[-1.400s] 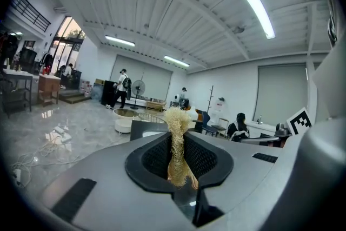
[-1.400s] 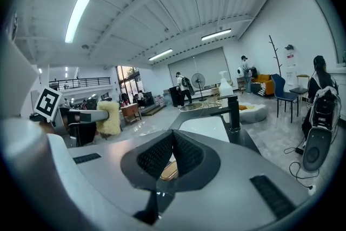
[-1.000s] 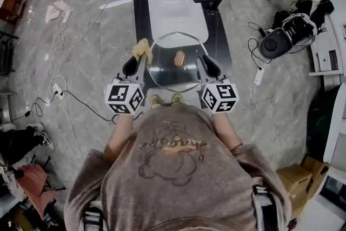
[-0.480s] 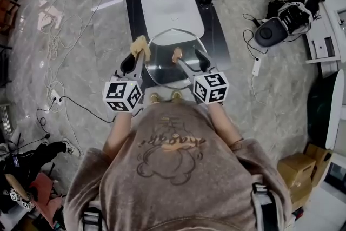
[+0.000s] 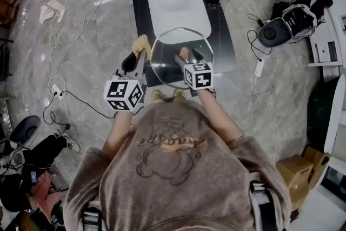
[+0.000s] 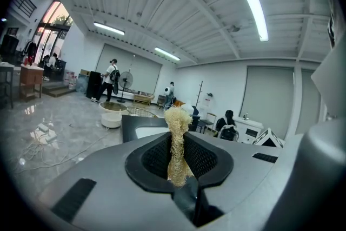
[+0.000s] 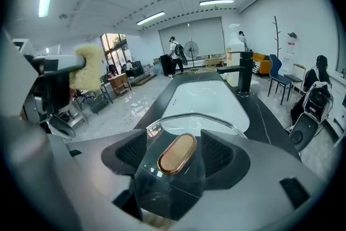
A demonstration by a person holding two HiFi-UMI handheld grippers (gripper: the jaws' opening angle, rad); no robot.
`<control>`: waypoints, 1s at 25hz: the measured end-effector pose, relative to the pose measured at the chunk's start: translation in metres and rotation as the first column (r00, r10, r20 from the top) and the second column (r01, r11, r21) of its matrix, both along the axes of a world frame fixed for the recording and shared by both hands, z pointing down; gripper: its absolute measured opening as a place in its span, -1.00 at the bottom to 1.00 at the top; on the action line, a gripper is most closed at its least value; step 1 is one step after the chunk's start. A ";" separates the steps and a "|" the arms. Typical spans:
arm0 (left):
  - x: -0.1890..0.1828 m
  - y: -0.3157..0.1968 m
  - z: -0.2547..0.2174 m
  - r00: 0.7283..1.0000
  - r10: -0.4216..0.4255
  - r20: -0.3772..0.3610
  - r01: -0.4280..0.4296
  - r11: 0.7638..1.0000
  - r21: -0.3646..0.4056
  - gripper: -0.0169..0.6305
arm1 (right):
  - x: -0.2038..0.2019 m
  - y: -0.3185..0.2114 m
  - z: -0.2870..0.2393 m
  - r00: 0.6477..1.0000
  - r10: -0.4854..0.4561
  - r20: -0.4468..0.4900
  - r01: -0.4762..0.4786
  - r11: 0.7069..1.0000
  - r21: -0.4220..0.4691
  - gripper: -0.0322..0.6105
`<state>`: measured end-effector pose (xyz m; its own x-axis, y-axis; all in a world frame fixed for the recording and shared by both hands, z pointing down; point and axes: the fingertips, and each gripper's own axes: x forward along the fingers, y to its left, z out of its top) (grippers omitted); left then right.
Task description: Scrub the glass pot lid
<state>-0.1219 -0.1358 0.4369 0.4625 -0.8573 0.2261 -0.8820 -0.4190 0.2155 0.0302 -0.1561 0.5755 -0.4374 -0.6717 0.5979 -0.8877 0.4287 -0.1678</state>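
Currently the glass pot lid (image 5: 167, 46) sits knob-up at the near edge of the dark counter (image 5: 139, 2), just on the person's side of the white sink (image 5: 175, 5). Whether its rim rests fully on the counter cannot be told.

The right gripper (image 7: 178, 158) stands over the centre of the lid. Its jaws have just been opening and are now spread wide. The gold oval knob (image 7: 176, 152) lies directly between them, with a clear gap to each pad, so the lid is not gripped.

The knob's long axis runs roughly along the line in which the gripper points. A closing stroke would therefore probably meet the knob across its narrow width.

The left gripper (image 6: 177, 155) is clamped on a fibrous loofah scrubber (image 6: 177, 130), which stands upright between the pads. In the head view it sits just beside the lid's left rim, apart from the glass.

The right gripper is the nearer one to the knob. Securing the lid there appears to be the step required before the scrubber is applied.
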 end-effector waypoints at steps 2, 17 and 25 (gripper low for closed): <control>-0.005 -0.001 0.002 1.000 -0.002 0.003 0.002 1.000 -0.005 -0.75 | -0.001 -0.005 0.011 1.000 0.016 -0.025 -0.016 1.000 -0.020 0.02; -0.032 -0.017 0.012 1.000 0.009 0.026 -0.008 0.999 -0.035 -0.75 | -0.006 -0.020 0.048 0.977 0.110 -0.183 -0.124 0.990 -0.069 -0.05; -0.039 -0.021 0.018 1.000 0.008 0.006 -0.008 0.999 -0.043 -0.75 | -0.005 -0.022 0.060 0.963 0.159 -0.216 -0.186 0.977 -0.108 -0.06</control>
<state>-0.1613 -0.1568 0.4547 0.4681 -0.8428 0.2658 -0.8799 -0.4167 0.2284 0.0254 -0.1781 0.6355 -0.1808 -0.6393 0.7474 -0.9672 0.2533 -0.0173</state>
